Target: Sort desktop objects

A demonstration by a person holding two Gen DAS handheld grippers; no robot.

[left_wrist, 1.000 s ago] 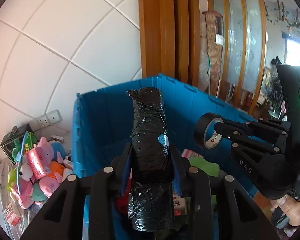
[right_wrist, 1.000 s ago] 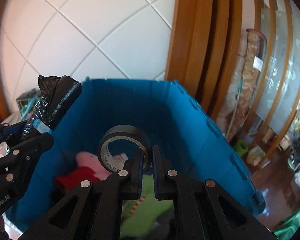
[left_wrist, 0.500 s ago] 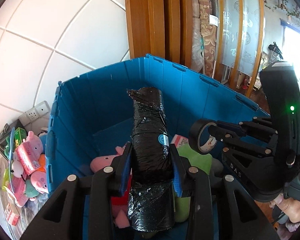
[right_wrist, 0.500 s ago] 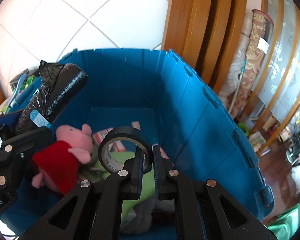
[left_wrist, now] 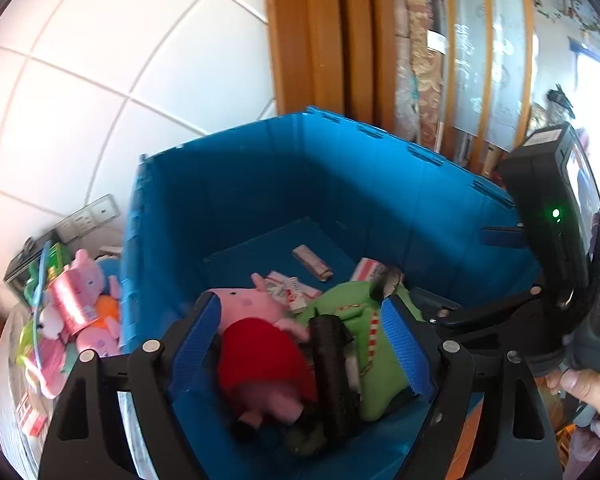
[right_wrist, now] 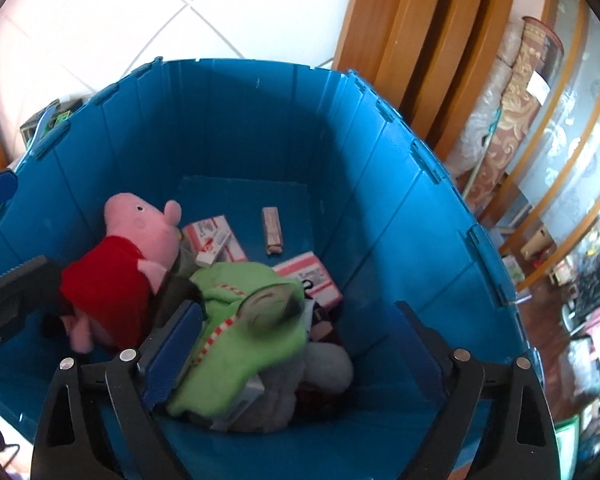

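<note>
While both grippers hang wide apart and empty over the blue crate (right_wrist: 400, 168), the left gripper (left_wrist: 300, 328) and right gripper (right_wrist: 296, 344) frame its load. Largest is the soft pig plush (right_wrist: 120, 264), light, best pinched at the body; then the green plush (right_wrist: 240, 320), the stiff black wrapped roll (left_wrist: 334, 364), the blurred tape roll (right_wrist: 270, 306), small cartons (right_wrist: 214, 240).

In my left view the tabletop (left_wrist: 10, 396) shows only as a pale strip at the lower left of the frame. On it stands the blue crate (left_wrist: 228, 184), filling the middle. Just beside the crate's left wall lies a heap of pink plush toys (left_wrist: 80, 300), with a dark box (left_wrist: 24, 268) behind them against the tiled wall.
</note>
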